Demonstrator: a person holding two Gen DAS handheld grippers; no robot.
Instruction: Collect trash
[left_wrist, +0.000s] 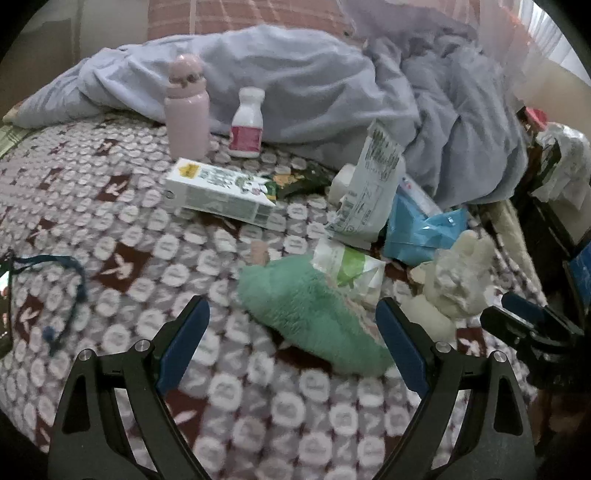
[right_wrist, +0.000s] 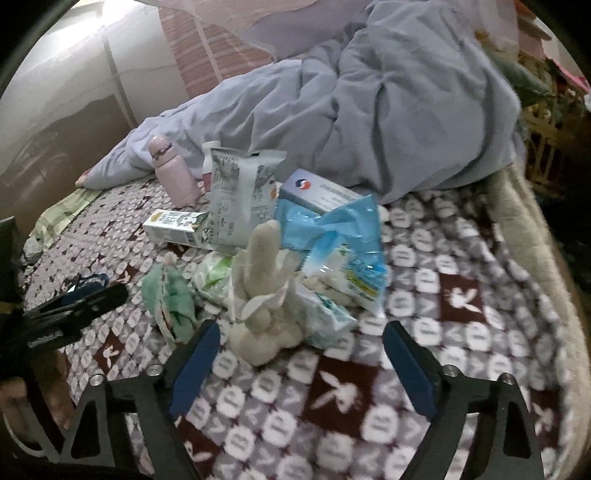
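On the patterned bed (right_wrist: 461, 258), below the rumpled grey duvet (right_wrist: 388, 110), every piece of trash still lies uncollected, from the milk carton (left_wrist: 218, 194) and white snack bag (right_wrist: 240, 199) to the blue wrapper (right_wrist: 332, 236), with left gripper (left_wrist: 291, 343) and right gripper (right_wrist: 301, 360) both empty, jaws apart.

A bed is covered by a patterned blanket (right_wrist: 461, 295), with a crumpled grey-blue duvet (left_wrist: 314, 85) heaped at the far side; a pale wall (right_wrist: 66, 74) is seen at far left.
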